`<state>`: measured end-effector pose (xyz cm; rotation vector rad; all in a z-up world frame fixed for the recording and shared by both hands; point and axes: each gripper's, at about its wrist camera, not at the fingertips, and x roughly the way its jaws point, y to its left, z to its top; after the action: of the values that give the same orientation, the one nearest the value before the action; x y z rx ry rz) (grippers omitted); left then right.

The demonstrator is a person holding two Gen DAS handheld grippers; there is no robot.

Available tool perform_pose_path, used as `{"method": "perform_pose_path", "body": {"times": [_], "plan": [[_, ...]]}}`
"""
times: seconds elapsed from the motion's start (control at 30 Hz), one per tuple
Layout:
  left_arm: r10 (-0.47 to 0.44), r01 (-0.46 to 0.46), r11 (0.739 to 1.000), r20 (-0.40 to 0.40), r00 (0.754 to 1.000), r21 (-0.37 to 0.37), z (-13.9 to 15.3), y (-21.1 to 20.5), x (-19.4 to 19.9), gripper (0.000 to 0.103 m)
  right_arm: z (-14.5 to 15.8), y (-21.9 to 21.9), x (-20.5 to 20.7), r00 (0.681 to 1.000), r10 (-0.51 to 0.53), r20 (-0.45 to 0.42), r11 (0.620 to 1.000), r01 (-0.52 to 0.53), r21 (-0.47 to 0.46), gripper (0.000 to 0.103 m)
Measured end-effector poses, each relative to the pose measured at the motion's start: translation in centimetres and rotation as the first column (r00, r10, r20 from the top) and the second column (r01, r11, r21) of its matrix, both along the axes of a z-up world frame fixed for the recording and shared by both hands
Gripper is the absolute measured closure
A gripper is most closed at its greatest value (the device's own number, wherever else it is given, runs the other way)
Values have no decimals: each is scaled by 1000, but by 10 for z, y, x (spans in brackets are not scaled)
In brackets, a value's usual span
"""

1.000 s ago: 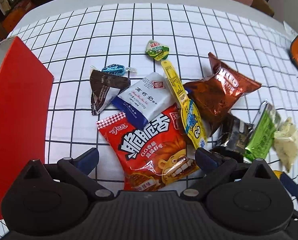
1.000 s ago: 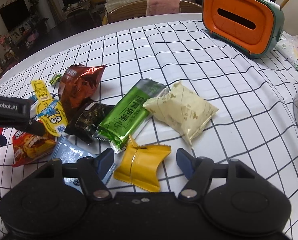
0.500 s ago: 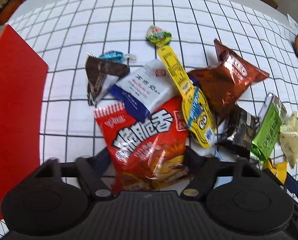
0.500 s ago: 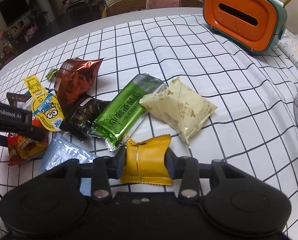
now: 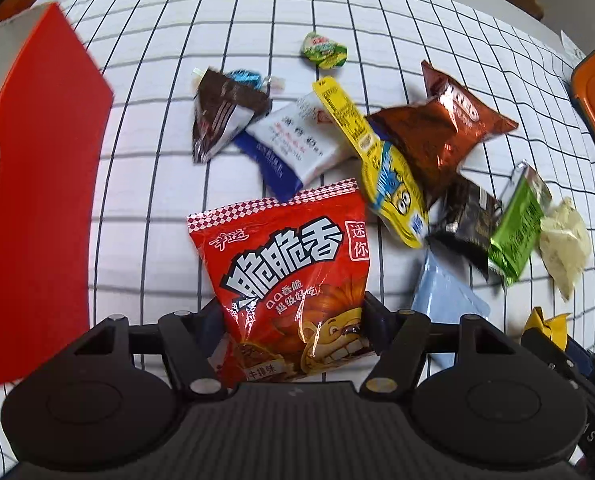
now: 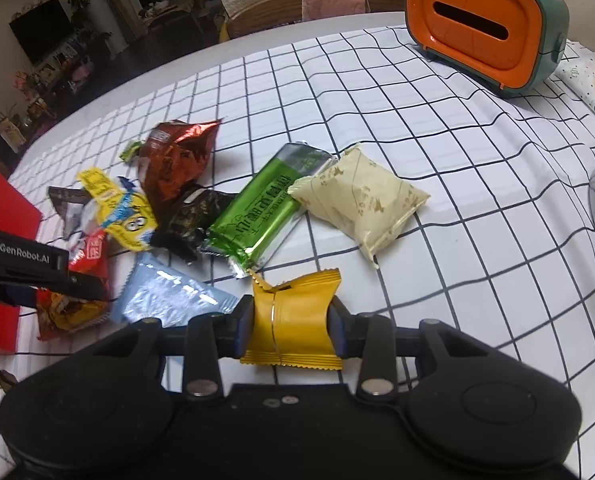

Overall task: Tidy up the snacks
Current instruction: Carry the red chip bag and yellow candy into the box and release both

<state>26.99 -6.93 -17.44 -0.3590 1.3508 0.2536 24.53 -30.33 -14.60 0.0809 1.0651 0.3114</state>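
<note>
Table (image 6: 457,200), draped in a white cloth with a black grid, carries everything here. A red box (image 5: 37,200) stands at its left edge in the left wrist view, and an orange and green tissue holder (image 6: 485,28) sits at the far right corner in the right wrist view.

The red snack bag (image 5: 293,264) is the biggest packet. It sits between the fingers of the left claw (image 5: 293,320), whose jaws are closing, with both pads pressed into the bag's lower sides; its upper part leans out toward the heap of snacks.

Beyond it lie the copper foil bag (image 5: 441,132), the white and blue packet (image 5: 297,140) and the yellow cartoon pouch (image 5: 393,196), overlapping one another. The green bar (image 6: 261,212) lies on a slant, touching the cream packet (image 6: 361,200) on its right and the black packet (image 6: 193,220) on its left. A pale blue sachet (image 6: 165,292) lies flat just beside the right claw (image 6: 293,320).

That claw is narrowed onto the yellow packet (image 6: 293,320), pinching it at the waist so that the wrapper creases.

Smaller pieces lie farther off: a dark triangular packet (image 5: 221,116), a small blue candy (image 5: 245,78) touching its top, and a small green candy (image 5: 323,50) lying apart.
</note>
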Motion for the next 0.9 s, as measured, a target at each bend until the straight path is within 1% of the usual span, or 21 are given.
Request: {"method": "perform_pose_path", "body": {"times": [0.23, 0.43, 0.5, 0.53, 0.67, 0.9], "plan": [[-30, 30, 1000, 41, 999, -4, 23, -1, -26, 35, 23, -4, -14, 999, 34, 16, 998, -35, 58, 66], [-58, 58, 998, 98, 993, 4, 59, 6, -53, 35, 47, 3, -27, 997, 68, 47, 992, -73, 99, 66], [-75, 74, 997, 125, 989, 12, 76, 7, -61, 35, 56, 9, -31, 995, 80, 60, 990, -86, 107, 66], [-83, 81, 997, 137, 987, 20, 88, 8, -70, 35, 60, 13, -34, 994, 85, 65, 989, -92, 113, 66], [-114, 107, 993, 189, 975, 46, 111, 21, -87, 35, 78, 33, -44, 989, 115, 90, 984, -125, 123, 66], [-113, 100, 993, 247, 962, 66, 136, 62, -115, 35, 110, 88, -64, 969, 192, 153, 970, -211, 117, 66]]}}
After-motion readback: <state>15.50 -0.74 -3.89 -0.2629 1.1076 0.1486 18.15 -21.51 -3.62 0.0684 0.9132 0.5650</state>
